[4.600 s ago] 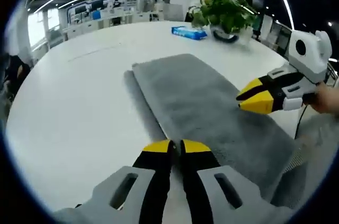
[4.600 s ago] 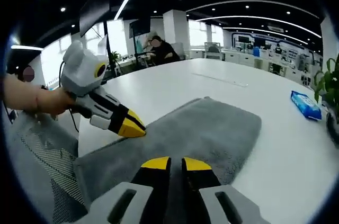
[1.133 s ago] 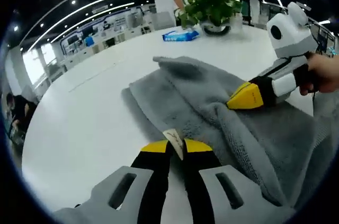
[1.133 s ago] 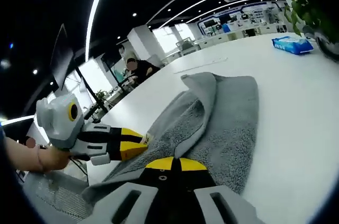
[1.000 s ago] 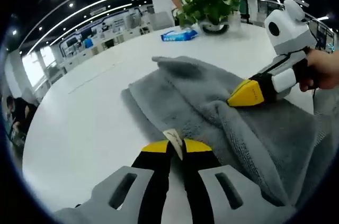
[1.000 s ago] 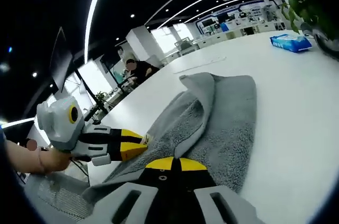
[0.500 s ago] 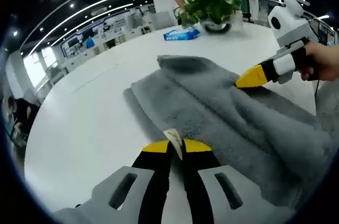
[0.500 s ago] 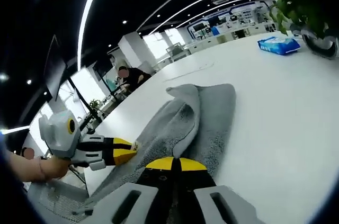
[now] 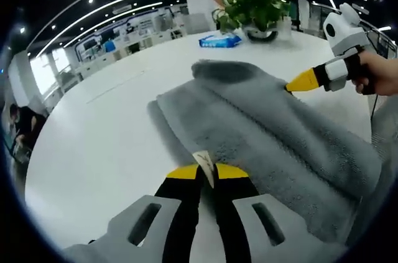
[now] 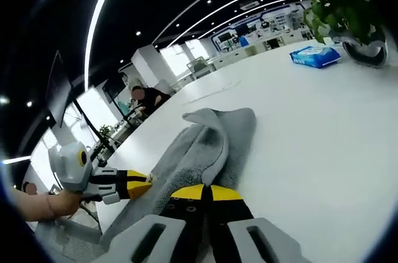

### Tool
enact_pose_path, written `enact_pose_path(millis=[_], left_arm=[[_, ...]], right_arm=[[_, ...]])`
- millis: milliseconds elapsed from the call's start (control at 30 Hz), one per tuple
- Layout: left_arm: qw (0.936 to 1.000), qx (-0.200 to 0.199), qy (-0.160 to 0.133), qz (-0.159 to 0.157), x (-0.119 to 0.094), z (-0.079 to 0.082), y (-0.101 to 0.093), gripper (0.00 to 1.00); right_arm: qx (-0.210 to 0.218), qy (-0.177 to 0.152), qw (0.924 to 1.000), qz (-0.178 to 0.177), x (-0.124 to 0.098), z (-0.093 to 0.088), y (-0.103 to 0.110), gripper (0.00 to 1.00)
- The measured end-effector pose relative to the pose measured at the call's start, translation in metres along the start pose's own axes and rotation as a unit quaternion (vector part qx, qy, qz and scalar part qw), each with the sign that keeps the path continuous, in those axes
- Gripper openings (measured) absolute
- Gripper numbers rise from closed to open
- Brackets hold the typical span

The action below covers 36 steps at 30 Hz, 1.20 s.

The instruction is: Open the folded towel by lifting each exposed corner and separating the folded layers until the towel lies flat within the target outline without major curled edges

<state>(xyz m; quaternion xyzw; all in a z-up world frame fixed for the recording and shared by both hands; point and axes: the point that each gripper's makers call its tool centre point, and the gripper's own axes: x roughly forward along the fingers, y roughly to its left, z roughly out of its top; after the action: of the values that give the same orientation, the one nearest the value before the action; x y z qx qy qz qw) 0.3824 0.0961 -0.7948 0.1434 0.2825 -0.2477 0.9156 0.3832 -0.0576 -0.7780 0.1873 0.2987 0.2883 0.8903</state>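
While the left gripper was held low over the near edge of the table, its jaws were seen pressed together on a small pale tag at the near corner of the grey towel. The grip was judged to be an anchor, so that this corner would stay put as the layers were drawn apart. The gripper was pointed forward along the towel's length, nearly level with the table.

Across the towel, the right gripper was seen in a person's hand, tilted down with its yellow tips touching the far long edge of the cloth. In the right gripper view its jaws were shown closed, with grey pile bunched directly against them; they were judged to be clamped on a fold of the towel, lifted so that the upper layer could be peeled open.

The towel itself was lying near the middle of the white table, partly unfolded, with a thick rolled ridge running lengthwise and a humped far corner. No target outline could be made out on the table. Toward the far edge of the table a blue packet and a potted plant were standing well apart from the towel.
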Motion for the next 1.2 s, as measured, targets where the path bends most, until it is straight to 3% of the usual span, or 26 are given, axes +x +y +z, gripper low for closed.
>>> enact_pose_path(millis=[633,1200], left_arm=[[0.9995,-0.025,0.002,0.019,-0.002,-0.005,0.018,0.08],[0.9979,-0.052,0.004,0.038,-0.004,-0.009,0.031,0.08]], right_arm=[[0.023,-0.006,0.9983,-0.053,-0.013,0.003,-0.034,0.0],[0.019,-0.003,0.9968,-0.077,-0.019,0.003,-0.047,0.0]])
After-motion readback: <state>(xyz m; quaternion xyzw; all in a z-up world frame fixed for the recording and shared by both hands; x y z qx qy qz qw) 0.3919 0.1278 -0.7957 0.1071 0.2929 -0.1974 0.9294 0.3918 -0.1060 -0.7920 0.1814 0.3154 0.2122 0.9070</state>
